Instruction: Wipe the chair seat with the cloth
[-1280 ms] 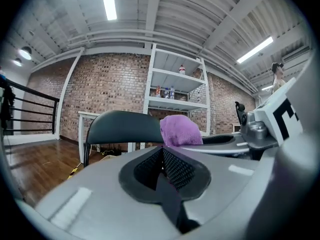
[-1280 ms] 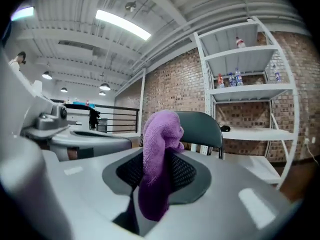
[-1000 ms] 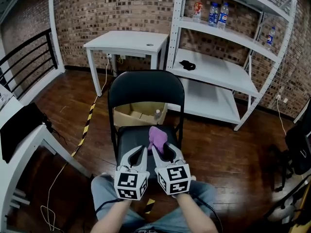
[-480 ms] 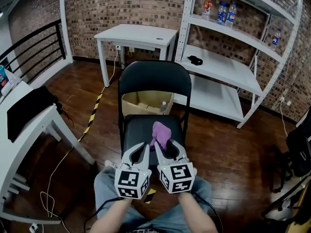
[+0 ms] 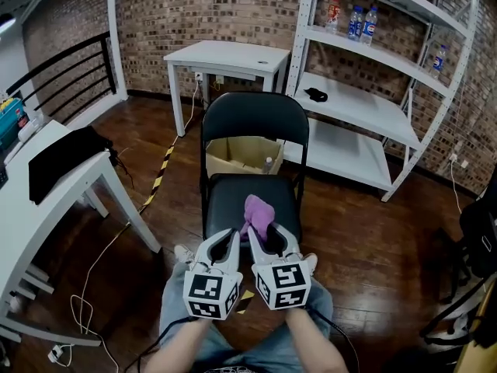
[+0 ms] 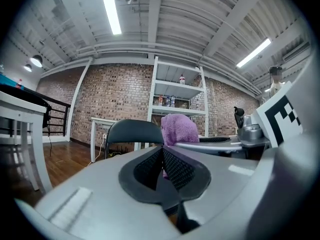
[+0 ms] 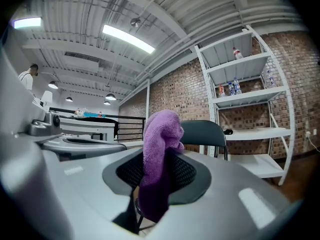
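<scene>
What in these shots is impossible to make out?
Seat front: head view, covered by left gripper and right gripper.
Whether cloth touches seat: head view too steep; gripper views miss the seat.
Bottle labels: head view, too small.
Box contents: head view, chair back partly blocks.

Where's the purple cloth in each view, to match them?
Head view: purple cloth centre, held by the right gripper.
Left gripper view: purple cloth right of centre, beyond the jaws.
Right gripper view: purple cloth centre, clamped between the jaws.
Shared landmark: black chair backrest.
</scene>
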`<state>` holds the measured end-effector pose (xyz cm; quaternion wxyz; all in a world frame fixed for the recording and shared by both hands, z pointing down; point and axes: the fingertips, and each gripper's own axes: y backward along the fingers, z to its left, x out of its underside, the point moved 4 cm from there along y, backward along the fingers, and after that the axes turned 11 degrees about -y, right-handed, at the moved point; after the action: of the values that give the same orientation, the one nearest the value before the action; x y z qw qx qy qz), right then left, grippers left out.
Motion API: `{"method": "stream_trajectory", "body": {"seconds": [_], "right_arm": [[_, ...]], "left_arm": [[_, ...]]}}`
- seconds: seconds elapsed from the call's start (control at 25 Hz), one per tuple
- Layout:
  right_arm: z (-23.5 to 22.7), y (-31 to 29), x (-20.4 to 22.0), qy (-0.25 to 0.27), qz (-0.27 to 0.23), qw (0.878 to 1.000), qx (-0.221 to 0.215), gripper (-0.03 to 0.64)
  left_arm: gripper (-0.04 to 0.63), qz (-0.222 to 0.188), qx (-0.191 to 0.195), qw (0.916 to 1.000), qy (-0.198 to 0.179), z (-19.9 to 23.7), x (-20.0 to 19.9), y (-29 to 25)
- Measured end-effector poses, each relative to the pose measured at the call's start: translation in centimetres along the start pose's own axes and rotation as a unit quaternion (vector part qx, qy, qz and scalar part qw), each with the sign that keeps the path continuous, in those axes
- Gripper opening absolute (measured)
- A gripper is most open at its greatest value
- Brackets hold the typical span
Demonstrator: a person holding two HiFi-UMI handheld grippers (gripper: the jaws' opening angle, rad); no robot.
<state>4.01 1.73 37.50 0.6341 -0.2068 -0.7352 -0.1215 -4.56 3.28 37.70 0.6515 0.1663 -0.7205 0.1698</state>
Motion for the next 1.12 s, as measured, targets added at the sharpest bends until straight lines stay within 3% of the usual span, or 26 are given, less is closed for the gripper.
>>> {"method": "stream_trajectory", "body": {"seconds": [0.52, 1.12], "right_arm": [[2.8, 7.6, 1.8, 0.005, -0.006, 1.0, 0.014, 0.11], [3.0, 9.9, 1.9, -0.008, -0.027, 0.999, 0.028, 0.11]], "left_arm": [[0.005, -0.003, 0.013, 0.9999, 0.001, -4.8, 0.5, 6.5], [0.005, -0.009, 0.017, 0.9998, -0.003, -6.0, 0.3, 7.9]]}}
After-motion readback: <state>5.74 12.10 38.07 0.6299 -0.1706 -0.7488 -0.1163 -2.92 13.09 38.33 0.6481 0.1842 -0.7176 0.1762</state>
